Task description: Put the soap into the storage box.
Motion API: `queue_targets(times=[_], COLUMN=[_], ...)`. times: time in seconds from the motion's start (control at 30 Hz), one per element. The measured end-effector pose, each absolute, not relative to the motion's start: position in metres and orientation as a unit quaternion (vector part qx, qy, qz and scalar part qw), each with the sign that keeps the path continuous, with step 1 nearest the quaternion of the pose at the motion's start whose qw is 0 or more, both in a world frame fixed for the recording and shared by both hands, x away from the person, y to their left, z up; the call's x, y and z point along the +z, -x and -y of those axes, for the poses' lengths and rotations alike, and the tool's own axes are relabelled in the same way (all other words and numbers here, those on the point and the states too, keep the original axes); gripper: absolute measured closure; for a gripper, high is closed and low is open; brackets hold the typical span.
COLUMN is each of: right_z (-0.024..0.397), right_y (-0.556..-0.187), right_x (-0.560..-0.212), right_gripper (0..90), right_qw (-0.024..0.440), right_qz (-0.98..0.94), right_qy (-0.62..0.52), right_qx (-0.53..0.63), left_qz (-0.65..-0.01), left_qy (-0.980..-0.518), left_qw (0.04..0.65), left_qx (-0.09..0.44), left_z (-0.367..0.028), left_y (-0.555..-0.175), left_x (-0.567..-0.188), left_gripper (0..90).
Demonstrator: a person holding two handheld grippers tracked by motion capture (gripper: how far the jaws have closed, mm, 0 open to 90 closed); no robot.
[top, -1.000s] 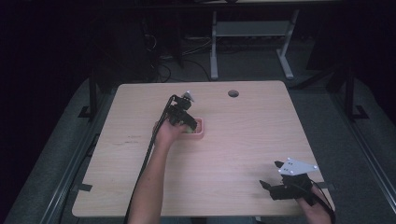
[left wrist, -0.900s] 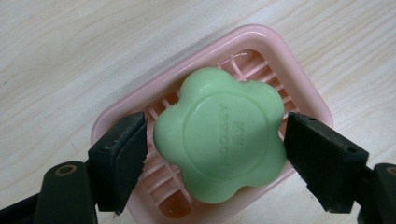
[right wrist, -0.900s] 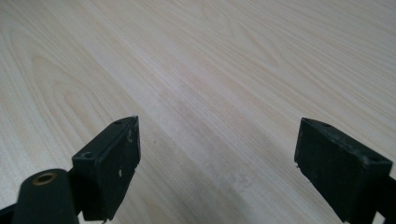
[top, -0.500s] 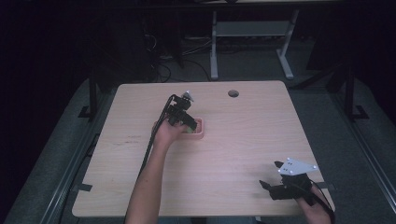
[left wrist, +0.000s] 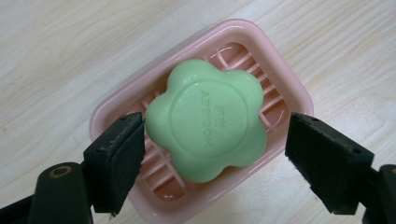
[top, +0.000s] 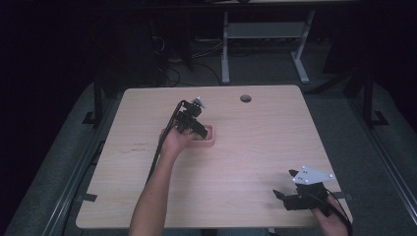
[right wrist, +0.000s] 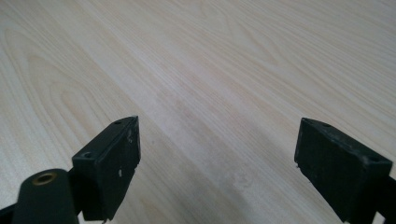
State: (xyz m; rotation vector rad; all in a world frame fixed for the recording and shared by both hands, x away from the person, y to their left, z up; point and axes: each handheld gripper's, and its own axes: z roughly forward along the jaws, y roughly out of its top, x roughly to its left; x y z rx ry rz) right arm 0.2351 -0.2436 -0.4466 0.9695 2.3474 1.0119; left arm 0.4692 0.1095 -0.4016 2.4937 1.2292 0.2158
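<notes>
A green flower-shaped soap [left wrist: 208, 123] with raised lettering lies in a pink ribbed soap dish [left wrist: 280, 70] near the middle of the wooden table [top: 255, 147]. My left gripper [left wrist: 212, 128] hangs right over the dish [top: 211, 136], open, one jaw on each side of the soap. Its left pad [left wrist: 119, 158] is at the soap's edge, and the right pad [left wrist: 322, 158] stands a little apart from it. In the high view the left gripper [top: 197, 130] covers most of the dish. My right gripper [top: 285, 185] rests open at the table's front right corner, with bare wood between its jaws [right wrist: 217, 140].
A round cable hole [top: 245, 98] sits near the table's far edge. The left gripper's cable [top: 160, 147] trails back along the forearm. Beyond the table a white desk frame [top: 265, 39] stands on the dark floor.
</notes>
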Motion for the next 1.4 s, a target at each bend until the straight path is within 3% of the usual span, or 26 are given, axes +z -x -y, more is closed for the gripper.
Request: queue_targets(times=[1.4], right_z=[0.241], right_y=[-0.236], right_x=[-0.45], right_gripper=[13.8], right_qw=[0.201], right_qz=[-0.847], right_qy=[-0.346], right_qx=[0.349], left_qz=[-0.394], left_qy=[-0.89], left_qw=[0.215], left_qx=[0.079], left_z=[-0.137], left_y=[-0.416], left_x=[-0.38], left_gripper=[20.4])
